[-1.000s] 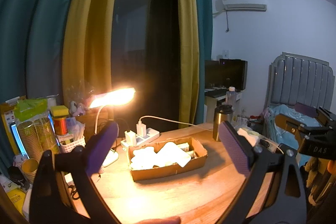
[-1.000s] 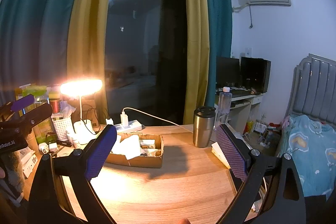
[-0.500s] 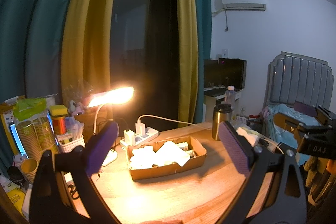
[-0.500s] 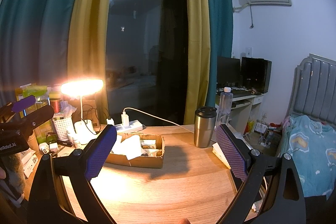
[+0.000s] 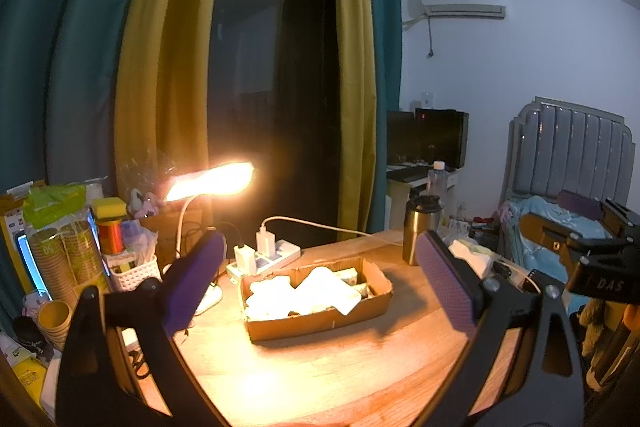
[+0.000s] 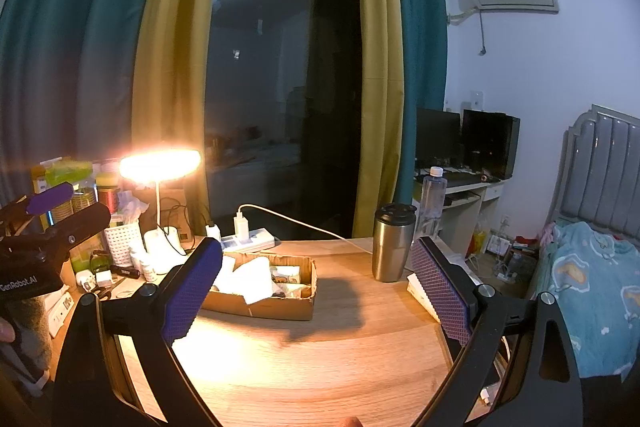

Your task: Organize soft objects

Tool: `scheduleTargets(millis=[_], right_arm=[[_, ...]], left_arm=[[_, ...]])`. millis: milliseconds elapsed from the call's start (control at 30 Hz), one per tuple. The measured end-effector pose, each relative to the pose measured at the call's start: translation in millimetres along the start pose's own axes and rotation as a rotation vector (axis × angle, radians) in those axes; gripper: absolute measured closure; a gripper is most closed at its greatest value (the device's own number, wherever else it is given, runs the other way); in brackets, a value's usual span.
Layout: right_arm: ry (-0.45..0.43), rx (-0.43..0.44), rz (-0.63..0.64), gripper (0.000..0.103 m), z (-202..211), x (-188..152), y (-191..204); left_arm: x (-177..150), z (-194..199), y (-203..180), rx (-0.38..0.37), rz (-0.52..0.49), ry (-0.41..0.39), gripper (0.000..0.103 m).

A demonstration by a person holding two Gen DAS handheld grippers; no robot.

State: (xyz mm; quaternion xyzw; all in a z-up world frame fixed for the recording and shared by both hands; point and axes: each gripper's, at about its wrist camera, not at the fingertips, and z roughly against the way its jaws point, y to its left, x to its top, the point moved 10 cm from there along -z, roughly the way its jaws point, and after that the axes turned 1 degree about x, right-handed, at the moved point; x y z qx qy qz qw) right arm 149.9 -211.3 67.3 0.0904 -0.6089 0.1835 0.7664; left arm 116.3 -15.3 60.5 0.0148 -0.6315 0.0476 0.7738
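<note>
White soft cloths [image 5: 304, 293] in cardboard box [image 5: 320, 319], left tongs [image 5: 320, 275] spread wide, empty, right tongs [image 6: 316, 283] likewise, above table [image 6: 320, 359]

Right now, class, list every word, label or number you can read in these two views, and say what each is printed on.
"DAS": on the right gripper's black body, seen in the left wrist view.
"GenRobot.AI", first letter cut by the frame edge: on the left gripper's body, seen in the right wrist view.
"04", roughly: on the paper cups; blurred, uncertain.
Air conditioner sticker and packages behind the white basket: too small.
</note>
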Motion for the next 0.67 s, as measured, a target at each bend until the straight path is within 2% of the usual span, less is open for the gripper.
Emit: scheduleTargets(millis=[667], right_arm=[[0.004, 0.006, 0.006, 0.006, -0.3, -0.9, 7.4]], left_arm=[[0.1, 1.3, -0.9, -0.007, -0.003, 0.003, 0.005]])
